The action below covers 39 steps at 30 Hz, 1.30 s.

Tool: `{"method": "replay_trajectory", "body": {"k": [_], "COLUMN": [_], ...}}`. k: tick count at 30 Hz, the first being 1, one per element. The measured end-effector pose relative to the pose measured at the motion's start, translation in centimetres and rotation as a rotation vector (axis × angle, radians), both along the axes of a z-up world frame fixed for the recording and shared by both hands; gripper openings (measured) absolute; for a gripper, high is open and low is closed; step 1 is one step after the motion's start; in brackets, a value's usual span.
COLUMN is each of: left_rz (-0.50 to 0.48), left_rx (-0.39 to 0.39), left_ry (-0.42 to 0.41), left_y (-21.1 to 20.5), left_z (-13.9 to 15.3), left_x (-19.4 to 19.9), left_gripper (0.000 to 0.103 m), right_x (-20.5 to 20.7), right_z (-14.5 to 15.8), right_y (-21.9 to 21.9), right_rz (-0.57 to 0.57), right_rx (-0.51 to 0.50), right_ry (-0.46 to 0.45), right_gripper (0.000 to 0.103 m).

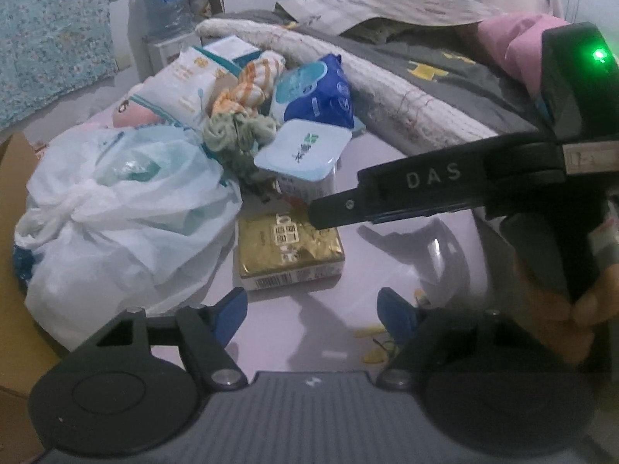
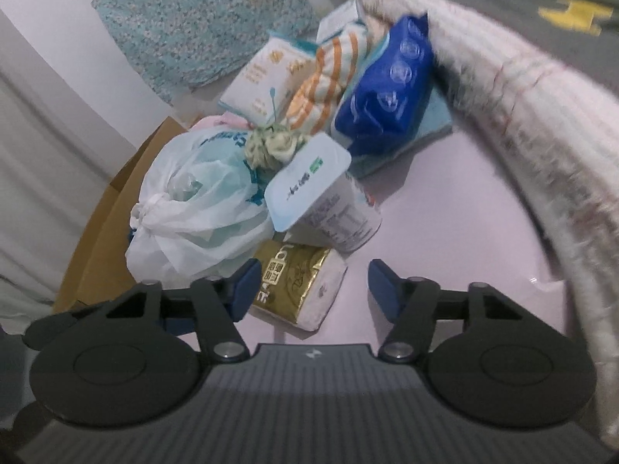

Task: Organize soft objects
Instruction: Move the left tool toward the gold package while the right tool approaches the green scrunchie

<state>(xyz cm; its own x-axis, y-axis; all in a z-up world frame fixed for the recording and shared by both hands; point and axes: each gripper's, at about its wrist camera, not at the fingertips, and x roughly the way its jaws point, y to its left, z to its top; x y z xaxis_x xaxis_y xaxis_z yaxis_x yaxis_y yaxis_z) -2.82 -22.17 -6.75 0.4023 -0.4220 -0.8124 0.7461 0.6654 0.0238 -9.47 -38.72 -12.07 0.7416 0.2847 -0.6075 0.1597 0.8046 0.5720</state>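
A: Left gripper (image 1: 311,311) hovered over bare pink bed sheet (image 1: 387,178), fingers spread, empty.

B: Gold tissue pack (image 2: 296,286) lay flat, partly between right gripper (image 2: 313,284) fingers, apart, not pinching. Best straddled across short sides, then squeezed.

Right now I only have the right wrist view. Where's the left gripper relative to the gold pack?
Observer: The left gripper hangs over the bare pink sheet, just short of the gold pack. Its fingers are apart with nothing between them.
Operator: Is my right one visible from there?
Observer: Yes, the right gripper reaches in from the right, and its tip is above the pack's far edge.
Operator: Any clutter near the left one?
Observer: Small yellow scraps lie on the sheet by its right finger.
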Motion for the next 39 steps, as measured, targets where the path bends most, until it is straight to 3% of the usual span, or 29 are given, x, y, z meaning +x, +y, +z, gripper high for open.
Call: {"method": "replay_trajectory", "body": {"k": [8, 17, 24, 28, 32, 34, 39], "left_rz": [0.003, 0.069, 0.048, 0.048, 0.045, 0.037, 0.035], "left_rx": [0.031, -0.068, -0.070, -0.084, -0.098, -0.101, -0.100], "left_ry": [0.057, 0.132, 0.166, 0.182, 0.169, 0.160, 0.180], "left_y": [0.8, 2.4, 2.8, 3.2, 3.0, 2.8, 3.2], "left_z": [-1.4, -1.6, -1.9, -2.3, -2.4, -2.4, -2.4], "left_x": [0.4, 2.0, 2.2, 2.6, 3.0, 3.1, 3.4], "left_gripper": [0.075, 0.070, 0.068, 0.068, 0.067, 0.067, 0.071], "right_x": [-0.5, 0.9, 1.0, 1.3, 2.9, 3.3, 2.3], "right_z": [-1.5, -0.2, -1.2, -0.1, -0.5, -1.3, -2.5], "right_y": [2.0, 0.6, 2.8, 2.7, 2.5, 2.5, 3.0], "right_rz": [0.126, 0.000, 0.149, 0.080, 0.067, 0.082, 0.203], "right_rx": [0.171, -0.031, 0.089, -0.057, -0.095, -0.062, 0.174], "right_ry": [0.037, -0.011, 0.018, -0.018, -0.035, -0.027, -0.025], "right_gripper": [0.057, 0.058, 0.058, 0.058, 0.058, 0.057, 0.059]}}
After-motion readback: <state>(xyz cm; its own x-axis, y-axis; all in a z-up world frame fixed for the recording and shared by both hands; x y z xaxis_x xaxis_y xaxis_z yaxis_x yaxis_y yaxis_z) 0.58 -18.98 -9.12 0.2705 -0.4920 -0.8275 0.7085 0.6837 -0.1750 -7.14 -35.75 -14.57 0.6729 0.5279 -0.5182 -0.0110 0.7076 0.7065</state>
